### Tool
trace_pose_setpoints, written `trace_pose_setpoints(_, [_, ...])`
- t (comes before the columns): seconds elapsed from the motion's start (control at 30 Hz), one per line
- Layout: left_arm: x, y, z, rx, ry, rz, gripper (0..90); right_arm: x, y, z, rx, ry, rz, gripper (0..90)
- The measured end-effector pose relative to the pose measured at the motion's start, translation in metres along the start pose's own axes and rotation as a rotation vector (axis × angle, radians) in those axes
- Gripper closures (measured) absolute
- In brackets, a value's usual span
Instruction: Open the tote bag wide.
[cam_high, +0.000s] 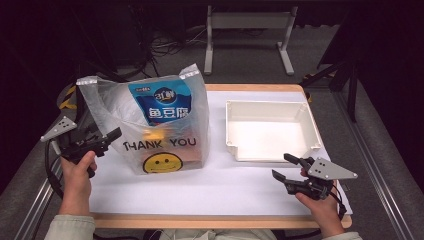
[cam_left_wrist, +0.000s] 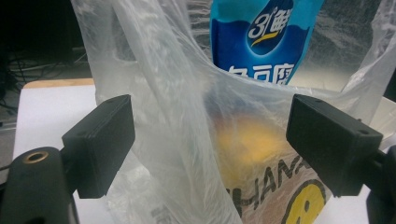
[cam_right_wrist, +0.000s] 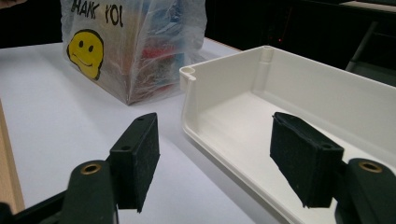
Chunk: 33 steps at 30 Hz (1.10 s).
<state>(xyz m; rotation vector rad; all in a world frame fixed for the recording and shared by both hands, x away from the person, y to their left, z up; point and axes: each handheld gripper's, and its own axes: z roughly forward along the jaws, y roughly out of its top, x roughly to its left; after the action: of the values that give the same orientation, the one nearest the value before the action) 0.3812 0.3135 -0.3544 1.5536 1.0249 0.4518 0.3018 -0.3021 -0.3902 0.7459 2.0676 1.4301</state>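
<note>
A clear plastic bag (cam_high: 165, 135) printed THANK YOU with a yellow smiley stands upright on the left of the white table. A blue packet (cam_high: 162, 102) sticks up inside it, with orange and red things lower down, blurred by the plastic. My left gripper (cam_high: 109, 141) is at the bag's left side. In the left gripper view it (cam_left_wrist: 210, 140) is open, with a fold of the bag (cam_left_wrist: 187, 93) between its jaws and the pads apart from it; the blue packet (cam_left_wrist: 266, 37) shows behind. My right gripper (cam_high: 281, 165) is open and holds nothing, just in front of the white tray (cam_high: 265, 102).
In the right gripper view the open gripper (cam_right_wrist: 215, 163) looks across the tray's near corner (cam_right_wrist: 224, 79) toward the bag (cam_right_wrist: 135, 42). The tray holds nothing. White table cover (cam_high: 225, 185) lies between bag and tray. A metal frame (cam_high: 247, 20) and cables stand on the floor beyond.
</note>
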Motion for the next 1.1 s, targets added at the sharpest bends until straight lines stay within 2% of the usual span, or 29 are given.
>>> trace_pose_setpoints(0.13, [0.0,-0.003,0.007,0.022,0.011,0.015,18.8,0.001,0.0,0.002,0.007,0.004,-0.001,33.1])
trace_pose_setpoints(0.23, [0.0,-0.004,0.008,0.031,0.012,0.028,29.6,0.001,0.0,0.002,0.011,0.005,-0.003,32.9])
trace_pose_setpoints(0.3, [0.003,-0.005,0.011,0.067,-0.048,0.014,34.2,0.002,0.001,0.003,0.01,0.011,-0.005,32.7])
trace_pose_setpoints(0.37, [0.003,-0.006,0.012,0.078,-0.052,0.017,42.7,0.003,0.001,0.003,0.011,0.01,-0.01,32.6])
trace_pose_setpoints(0.4, [0.003,-0.006,0.012,0.078,-0.052,0.017,46.6,0.003,0.001,0.003,0.011,0.01,-0.01,32.6])
trace_pose_setpoints(0.43, [0.002,-0.006,0.012,0.08,-0.033,0.027,46.6,0.003,0.001,0.003,0.009,0.014,-0.01,32.5])
trace_pose_setpoints(0.47, [0.001,-0.007,0.011,0.072,0.0,0.04,54.9,0.003,0.002,0.003,0.005,0.017,-0.014,32.3])
trace_pose_setpoints(0.5, [0.001,-0.007,0.011,0.072,0.0,0.04,58.7,0.003,0.002,0.003,0.005,0.017,-0.014,32.3])
trace_pose_setpoints(0.53, [0.001,-0.007,0.011,0.063,0.013,0.048,58.7,0.003,0.002,0.003,0.004,0.016,-0.013,32.3])
trace_pose_setpoints(0.63, [0.001,-0.007,0.007,0.047,0.005,0.045,72.6,0.003,0.003,0.003,0.007,0.017,-0.009,32.2])
trace_pose_setpoints(0.77, [-0.001,-0.005,0.003,0.032,-0.024,0.046,85.8,0.004,0.006,0.004,0.0,0.023,-0.012,32.3])
trace_pose_setpoints(0.9, [-0.003,-0.004,0.001,0.034,-0.04,0.064,89.7,0.006,0.011,0.006,-0.003,0.035,-0.012,32.7])
trace_pose_setpoints(0.97, [-0.007,-0.003,0.0,0.042,-0.044,0.092,89.8,0.006,0.014,0.007,-0.007,0.043,-0.008,33.1])
trace_pose_setpoints(1.1, [-0.012,-0.001,0.0,0.052,-0.048,0.121,89.9,0.006,0.02,0.01,-0.008,0.057,0.001,33.6])
